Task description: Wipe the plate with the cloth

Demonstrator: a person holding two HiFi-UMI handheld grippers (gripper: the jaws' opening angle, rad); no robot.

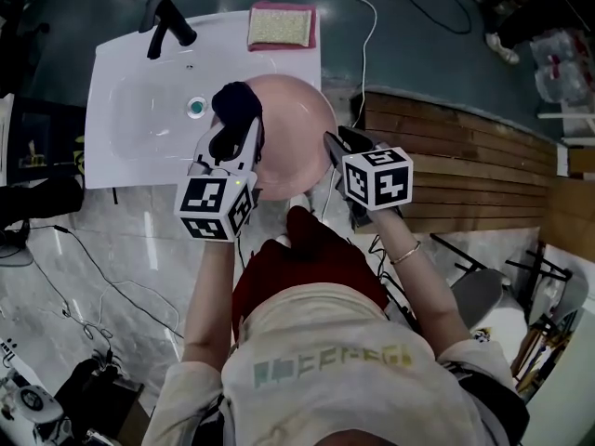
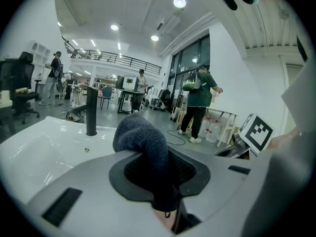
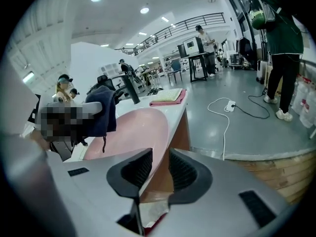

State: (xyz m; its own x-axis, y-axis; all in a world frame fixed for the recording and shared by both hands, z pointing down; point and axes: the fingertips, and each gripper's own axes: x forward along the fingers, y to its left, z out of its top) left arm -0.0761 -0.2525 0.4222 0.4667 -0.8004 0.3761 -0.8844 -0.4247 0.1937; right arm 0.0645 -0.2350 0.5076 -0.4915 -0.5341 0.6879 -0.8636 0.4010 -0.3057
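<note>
A round pink plate hangs over the right end of the white sink, held by its right rim. My right gripper is shut on that rim, and in the right gripper view the plate runs edge-on between the pads. My left gripper is shut on a dark blue cloth, which rests on the plate's left part. In the left gripper view the cloth bulges up out of the shut jaws. The right gripper view shows the cloth hanging over the plate's left side.
A black tap stands at the sink's back left, the drain mid-basin. A yellow sponge on a pink cloth lies at the back right corner. A wooden platform lies to the right. White cable crosses the floor. People stand in the background.
</note>
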